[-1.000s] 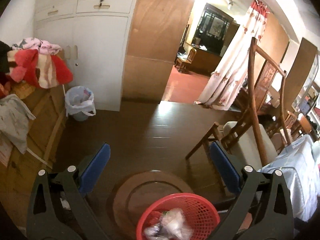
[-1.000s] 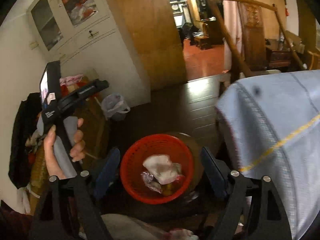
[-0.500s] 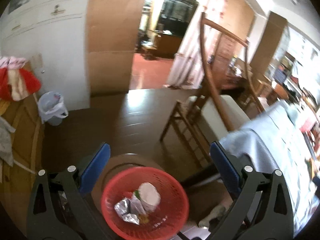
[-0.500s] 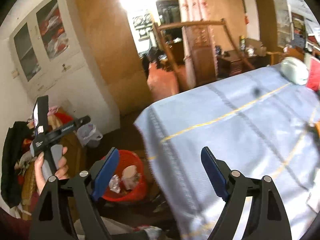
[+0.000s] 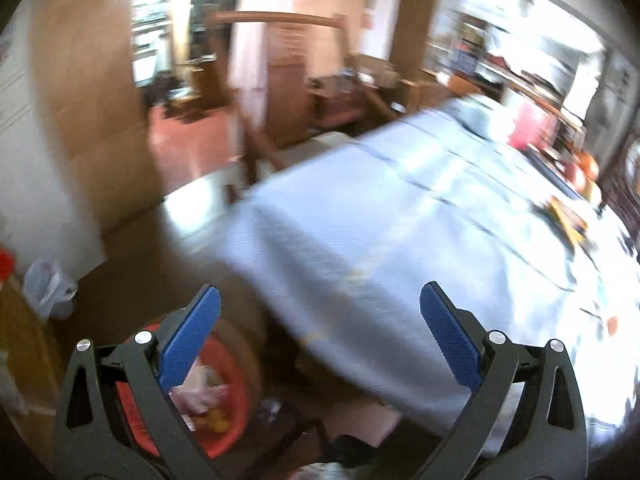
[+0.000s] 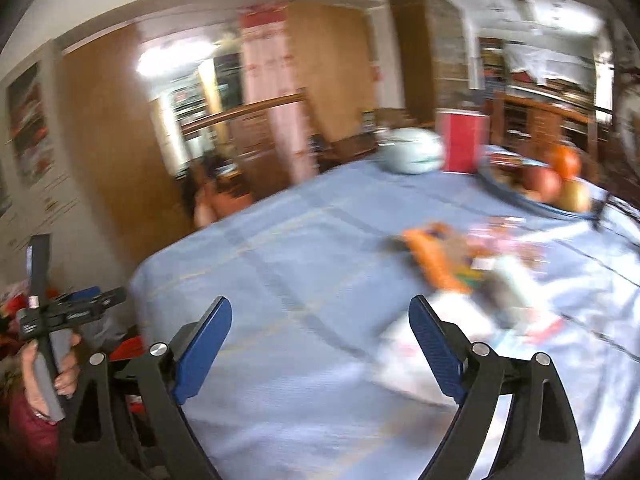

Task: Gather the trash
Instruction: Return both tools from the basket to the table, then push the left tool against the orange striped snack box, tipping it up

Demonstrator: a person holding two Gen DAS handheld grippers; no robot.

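Both grippers, left (image 5: 320, 320) and right (image 6: 320, 332), have black frames, 2 blue textured pads, silver screws; left hand (image 6: 48, 372) bare-skinned, dark red sleeve.

Left wrist view low beside table (image 5: 400, 220), right wrist view above it, both facing across tablecloth

Blurred room: pale-blue tablecloth-covered table (image 6: 304, 264), brown wooden wall panel (image 5: 92, 92), dark glossy floor (image 5: 132, 256), lit doorway (image 6: 188, 92).
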